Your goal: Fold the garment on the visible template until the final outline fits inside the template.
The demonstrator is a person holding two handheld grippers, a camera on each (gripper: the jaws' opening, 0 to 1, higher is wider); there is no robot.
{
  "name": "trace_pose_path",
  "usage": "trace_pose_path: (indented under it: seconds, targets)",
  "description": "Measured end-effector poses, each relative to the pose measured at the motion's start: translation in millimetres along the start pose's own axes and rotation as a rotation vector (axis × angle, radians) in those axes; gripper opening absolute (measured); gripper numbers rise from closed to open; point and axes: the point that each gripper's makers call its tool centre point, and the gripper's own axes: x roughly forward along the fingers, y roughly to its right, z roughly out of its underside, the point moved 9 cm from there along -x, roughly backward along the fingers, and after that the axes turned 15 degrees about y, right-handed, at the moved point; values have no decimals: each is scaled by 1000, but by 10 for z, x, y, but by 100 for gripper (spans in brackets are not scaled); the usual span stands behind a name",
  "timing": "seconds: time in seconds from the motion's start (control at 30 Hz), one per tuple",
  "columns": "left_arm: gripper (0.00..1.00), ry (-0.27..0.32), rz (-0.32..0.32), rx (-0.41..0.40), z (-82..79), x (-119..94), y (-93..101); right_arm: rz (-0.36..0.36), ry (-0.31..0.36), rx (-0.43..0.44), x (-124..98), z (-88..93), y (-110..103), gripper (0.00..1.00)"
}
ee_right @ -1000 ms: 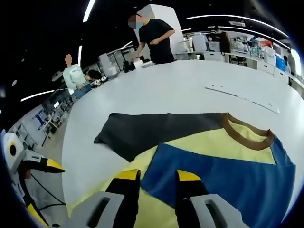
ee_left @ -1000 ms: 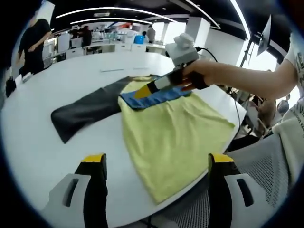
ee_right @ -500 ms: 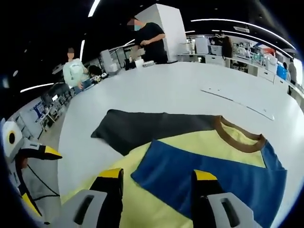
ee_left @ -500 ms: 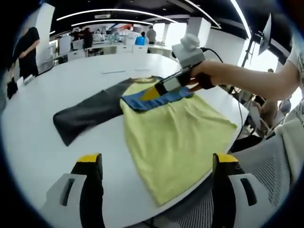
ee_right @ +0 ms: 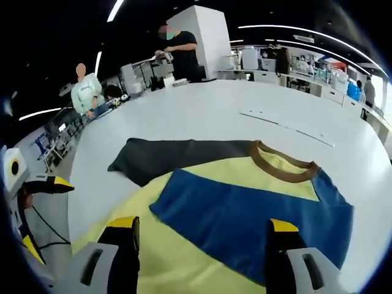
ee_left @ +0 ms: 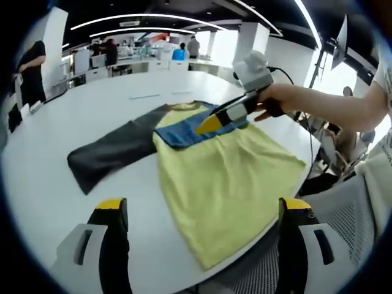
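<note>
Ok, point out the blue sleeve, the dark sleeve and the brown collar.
blue sleeve (ee_right: 245,214), right gripper view, middle of the folded panel
dark sleeve (ee_left: 110,150), left gripper view, mid-length
brown collar (ee_right: 283,165), right gripper view, front band

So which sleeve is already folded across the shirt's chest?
The blue sleeve; it lies flat over the yellow body. The dark grey sleeve sticks straight out across the white table.

open-plan lab, workbenches (ee_right: 294,64), strip lights (ee_left: 147,15)
</note>
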Motion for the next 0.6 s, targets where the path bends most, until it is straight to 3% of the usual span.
trace_pose_path:
  seconds: [0.6]
  targets:
    - [98, 0, 3, 13, -27, 6, 29, 114, 9, 35, -453, 112, 395, 80]
